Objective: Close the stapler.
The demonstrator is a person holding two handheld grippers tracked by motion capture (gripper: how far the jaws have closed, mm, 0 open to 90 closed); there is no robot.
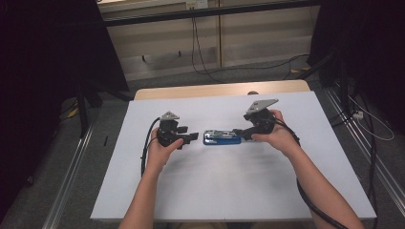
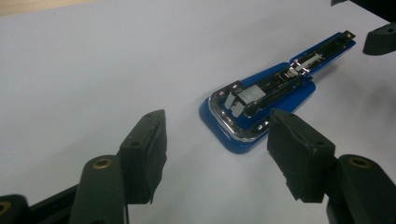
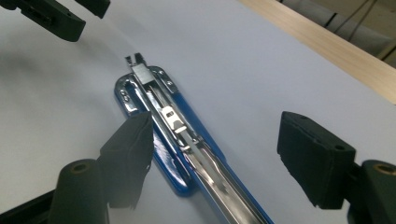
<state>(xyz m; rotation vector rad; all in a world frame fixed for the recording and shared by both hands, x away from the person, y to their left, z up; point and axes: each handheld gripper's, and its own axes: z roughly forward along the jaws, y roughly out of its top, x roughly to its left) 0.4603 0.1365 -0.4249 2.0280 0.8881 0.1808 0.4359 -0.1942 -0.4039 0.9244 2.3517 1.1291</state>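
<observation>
Forearms reach up from the near table edge as two hand-held grippers close in on a blue stapler lying opened out flat on the white table.

Left gripper hovers just off the stapler's wide end, jaws partly apart and holding nothing; the gripper views show bare table between them. Right gripper stands over the stapler's narrow end, jaws parted to either side of the chrome staple rail, pads not pressing on it. Judged from this, the step in hand is lining up a grasp at both ends; next, each gripper would need to settle lower and close squarely on the blue base. Beyond the stapler, a wooden strip edges the table's far side, with cables on the floor beyond; nothing blocks the approach.
</observation>
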